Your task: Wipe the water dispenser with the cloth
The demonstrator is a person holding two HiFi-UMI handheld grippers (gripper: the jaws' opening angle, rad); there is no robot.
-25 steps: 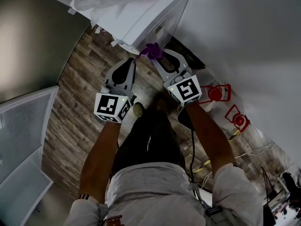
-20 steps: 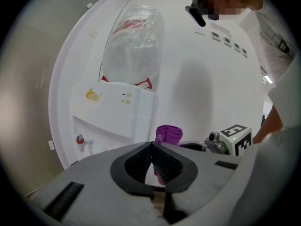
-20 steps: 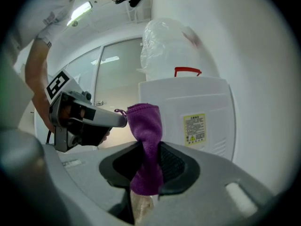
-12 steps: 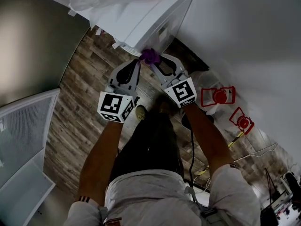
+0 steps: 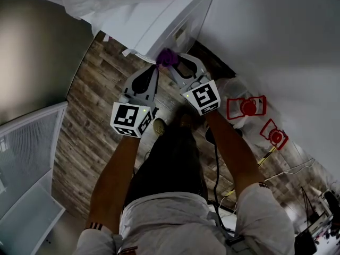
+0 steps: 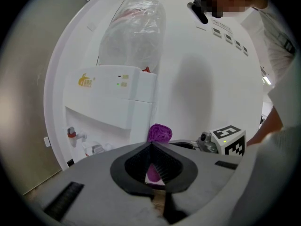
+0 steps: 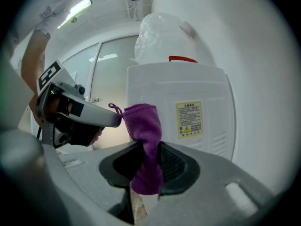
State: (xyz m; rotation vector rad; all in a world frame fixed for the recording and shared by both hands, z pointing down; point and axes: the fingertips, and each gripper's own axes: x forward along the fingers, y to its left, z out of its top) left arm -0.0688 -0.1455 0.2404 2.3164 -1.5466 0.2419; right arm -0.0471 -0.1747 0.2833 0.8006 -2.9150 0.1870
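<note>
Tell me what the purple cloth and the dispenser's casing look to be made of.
Purple cloth: soft, fuzzy fabric, likely microfiber; matte nap, limp folds, a sewn loop at its corner.
Water dispenser casing: probably moulded plastic, white, smooth, slightly glossy; vent slots formed into the panel beside a stuck-on label.

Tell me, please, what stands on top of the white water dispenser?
A large water bottle under a clear plastic wrap stands on the water dispenser. Its neck is covered and cannot be seen.

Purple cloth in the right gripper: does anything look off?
The purple cloth is bunched into a lump in the right gripper, not spread flat, so little of it faces the white water dispenser. Nothing looks spilled or damaged.
</note>
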